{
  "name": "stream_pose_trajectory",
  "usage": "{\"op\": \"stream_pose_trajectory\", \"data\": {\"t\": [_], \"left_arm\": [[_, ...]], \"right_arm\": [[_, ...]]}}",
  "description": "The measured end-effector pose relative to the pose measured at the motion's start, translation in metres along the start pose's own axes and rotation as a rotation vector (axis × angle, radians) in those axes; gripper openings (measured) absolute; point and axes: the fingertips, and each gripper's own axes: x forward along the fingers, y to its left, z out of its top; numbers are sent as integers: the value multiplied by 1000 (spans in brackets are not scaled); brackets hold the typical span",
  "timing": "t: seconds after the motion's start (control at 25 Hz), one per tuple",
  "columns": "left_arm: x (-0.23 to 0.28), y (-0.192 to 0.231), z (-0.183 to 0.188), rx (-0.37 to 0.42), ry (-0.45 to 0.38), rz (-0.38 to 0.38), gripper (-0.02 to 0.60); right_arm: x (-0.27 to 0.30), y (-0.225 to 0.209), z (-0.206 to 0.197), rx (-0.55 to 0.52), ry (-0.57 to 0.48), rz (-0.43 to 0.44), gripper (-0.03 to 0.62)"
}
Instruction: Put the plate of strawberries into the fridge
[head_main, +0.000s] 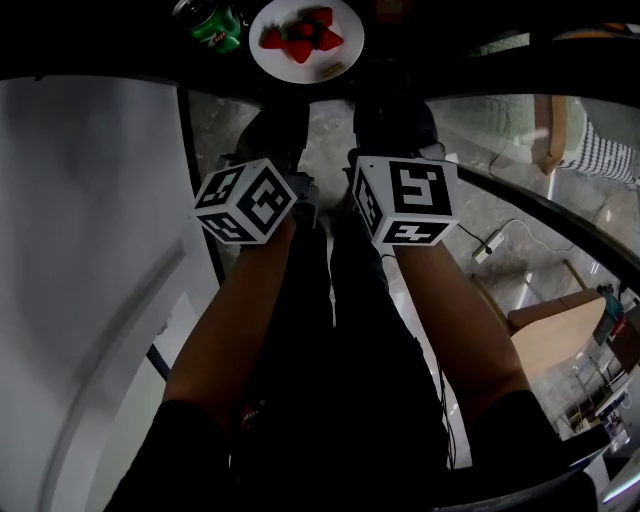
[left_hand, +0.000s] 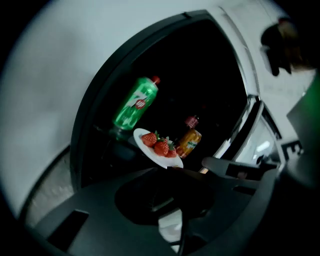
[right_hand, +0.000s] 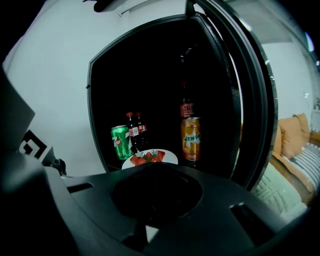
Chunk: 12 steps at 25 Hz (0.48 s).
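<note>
Near: left forearm (head_main: 225, 320) and right forearm (head_main: 455, 320) reach forward side by side. Each ends in a marker cube, the left cube (head_main: 245, 200) and the right cube (head_main: 405, 200).

Next out: the left gripper (left_hand: 166, 175) and right gripper (right_hand: 152, 169) both aim into the open fridge (right_hand: 150, 75).
- Claw state: in each gripper view the jaws merge into one dark mass, with no gap I can make out.
- The plate's near rim lies right at the far edge of that mass.
- Whether either claw is pinching the rim or only sits close to it, I cannot tell; the views are too dark.

Plate (head_main: 287, 66): white, low in the fridge mouth, at the front of the shelf that carries the drinks. I cannot tell whether its weight rests on that shelf. The strawberries (head_main: 300, 42) are heaped loose at its middle.

Handling (judgement):
- The plate looks stiff and light.
- Its glazed surface is probably slippery under a narrow pinch.
- It is likely to chip if knocked on the shelf edge.
- The fruit is soft and unsecured, so it will roll off at a slight tilt.
- Best hold is the bare near rim, one gripper to each side of centre, clear of the fruit, with the plate kept level.

Far:
- The green can (right_hand: 120, 142) stands behind the plate to the left.
- The cola bottles (right_hand: 135, 134) are just right of it.
- The orange can (right_hand: 190, 137) is farther right.
- The fridge door (right_hand: 245, 100) is swung open at the right.
</note>
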Motion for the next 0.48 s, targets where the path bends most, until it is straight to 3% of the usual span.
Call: {"op": "stream_pose_trajectory", "data": {"t": [0.12,0.2,0.32,0.48], "left_arm": [[-1,-7,5,382,-10,85,55],[2,-15,5,508,-14,90,55],[7,-18,5,578,-19,109,55],[12,-9,4,584,-14,132,55]], "right_arm": [[1,1,-3,4,5,5,5],[1,1,-5,6,7,7,5],[1,1,-7,5,10,7,5],[4,-1,-11,5,17,7,5]]}}
